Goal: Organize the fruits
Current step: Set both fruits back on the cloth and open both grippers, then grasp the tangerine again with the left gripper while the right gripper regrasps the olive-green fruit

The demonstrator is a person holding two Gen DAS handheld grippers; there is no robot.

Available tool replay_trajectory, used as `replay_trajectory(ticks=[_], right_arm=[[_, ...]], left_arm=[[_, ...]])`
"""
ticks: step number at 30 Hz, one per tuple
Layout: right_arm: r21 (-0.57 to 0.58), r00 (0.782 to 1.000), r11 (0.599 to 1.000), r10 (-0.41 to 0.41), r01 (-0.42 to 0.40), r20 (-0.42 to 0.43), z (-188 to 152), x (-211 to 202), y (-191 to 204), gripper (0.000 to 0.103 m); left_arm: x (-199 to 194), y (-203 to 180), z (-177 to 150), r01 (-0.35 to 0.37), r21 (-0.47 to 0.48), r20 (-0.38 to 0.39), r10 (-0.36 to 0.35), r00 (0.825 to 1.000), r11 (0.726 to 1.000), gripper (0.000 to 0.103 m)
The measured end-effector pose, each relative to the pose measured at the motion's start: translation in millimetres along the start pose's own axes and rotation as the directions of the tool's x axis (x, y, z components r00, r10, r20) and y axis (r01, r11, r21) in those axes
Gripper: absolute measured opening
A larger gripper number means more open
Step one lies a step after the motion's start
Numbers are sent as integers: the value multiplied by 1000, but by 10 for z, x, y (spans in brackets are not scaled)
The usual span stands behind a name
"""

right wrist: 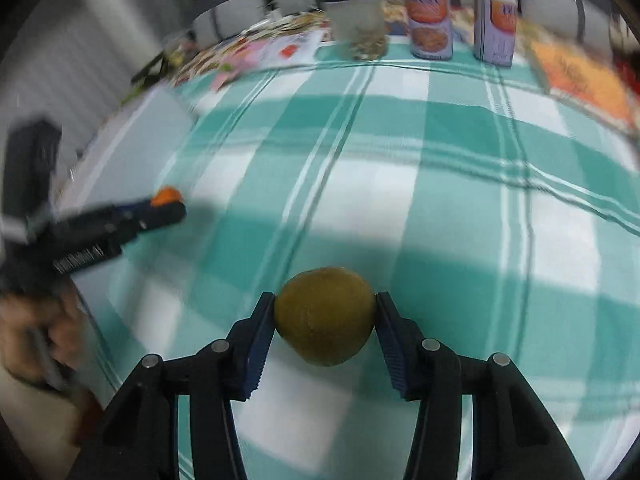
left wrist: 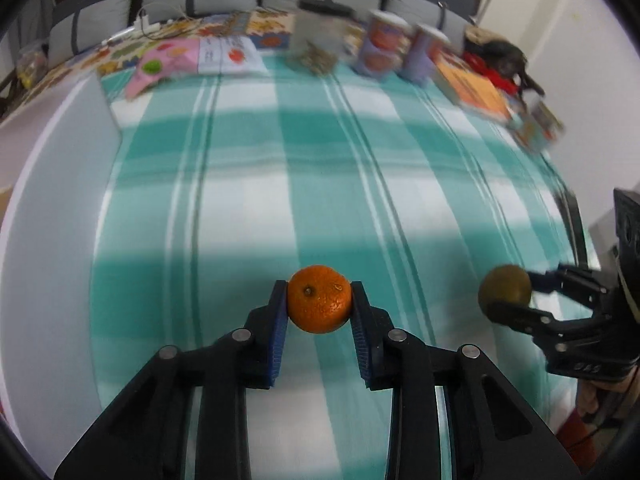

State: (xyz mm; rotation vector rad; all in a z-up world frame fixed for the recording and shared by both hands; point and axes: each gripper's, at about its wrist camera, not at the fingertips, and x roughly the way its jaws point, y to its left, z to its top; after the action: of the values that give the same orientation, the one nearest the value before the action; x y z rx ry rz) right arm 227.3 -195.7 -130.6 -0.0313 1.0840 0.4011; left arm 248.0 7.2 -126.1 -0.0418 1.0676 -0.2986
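An orange mandarin (left wrist: 319, 299) sits between the blue pads of my left gripper (left wrist: 319, 305), which is shut on it above the teal checked cloth (left wrist: 240, 184). My right gripper (right wrist: 325, 320) is shut on a brown-green kiwi (right wrist: 325, 316), also held over the cloth. In the left wrist view the right gripper (left wrist: 510, 296) shows at the right edge with the kiwi (left wrist: 505, 289) in it. The right wrist view catches the left gripper (right wrist: 170, 206) at the left, blurred, with the mandarin (right wrist: 167, 195) at its tip.
A jar (left wrist: 320, 36), two printed cans (left wrist: 382, 46) and an orange box (left wrist: 472, 88) line the far edge of the cloth. Picture cards (left wrist: 192, 56) lie at the far left. A person's hand (right wrist: 36, 332) holds the left gripper. Grey cushions stand behind.
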Motion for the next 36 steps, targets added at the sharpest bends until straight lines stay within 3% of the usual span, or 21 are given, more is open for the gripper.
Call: replay_trajectory(ticks=[3, 5, 8, 9, 13, 15, 17, 19, 20, 23, 25, 31, 36], right_arm=[[-153, 980, 969, -182, 193, 86, -485, -68, 326, 50], [-213, 963, 942, -234, 259, 135, -716, -65, 469, 50], [-250, 944, 917, -266, 310, 193, -896, -96, 611, 50], [-254, 942, 914, -271, 316, 198, -910, -90, 639, 50], [-239, 927, 905, -299, 351, 228, -967, -100, 715, 51], [-227, 931, 915, -282, 333, 231, -984, -120, 762, 53], [-208, 942, 933, -248, 295, 224, -1006, -151, 756, 56], [-168, 958, 959, -192, 229, 213, -1035, -214, 707, 62], [-137, 964, 972, -158, 190, 213, -1049, -265, 649, 66], [-54, 972, 995, -65, 79, 225, -1180, -421, 486, 77], [-13, 974, 999, -29, 32, 225, -1312, -509, 378, 78], [49, 977, 999, -4, -7, 211, -1505, -522, 259, 78], [66, 973, 997, 18, -34, 229, -1471, -551, 234, 78]], left_arm=[[-72, -102, -391, -43, 27, 6, 43, 999, 999, 30], [-65, -119, -656, -75, 17, 16, 75, 997, 997, 30], [-19, -59, -852, -97, -29, 20, 97, 995, 995, 30], [-62, -42, -918, -94, -43, 54, 97, 994, 995, 30], [-78, -57, -990, -104, -32, 81, 107, 991, 994, 33], [-83, -64, -1020, -106, -22, 88, 108, 990, 994, 36], [-96, -58, -1046, -87, -21, 86, 88, 992, 996, 50], [-133, -24, -1073, -50, -40, 74, 53, 996, 998, 72], [-176, 16, -1095, -21, -60, 67, 25, 997, 998, 74], [-312, 142, -1198, 62, -97, 64, -56, 996, 993, 75], [-394, 212, -1274, 70, -101, 67, -63, 996, 992, 76], [-405, 237, -1236, 61, -91, 75, -54, 996, 994, 76], [-211, -42, -1001, 1, 40, 73, -4, 997, 999, 74]])
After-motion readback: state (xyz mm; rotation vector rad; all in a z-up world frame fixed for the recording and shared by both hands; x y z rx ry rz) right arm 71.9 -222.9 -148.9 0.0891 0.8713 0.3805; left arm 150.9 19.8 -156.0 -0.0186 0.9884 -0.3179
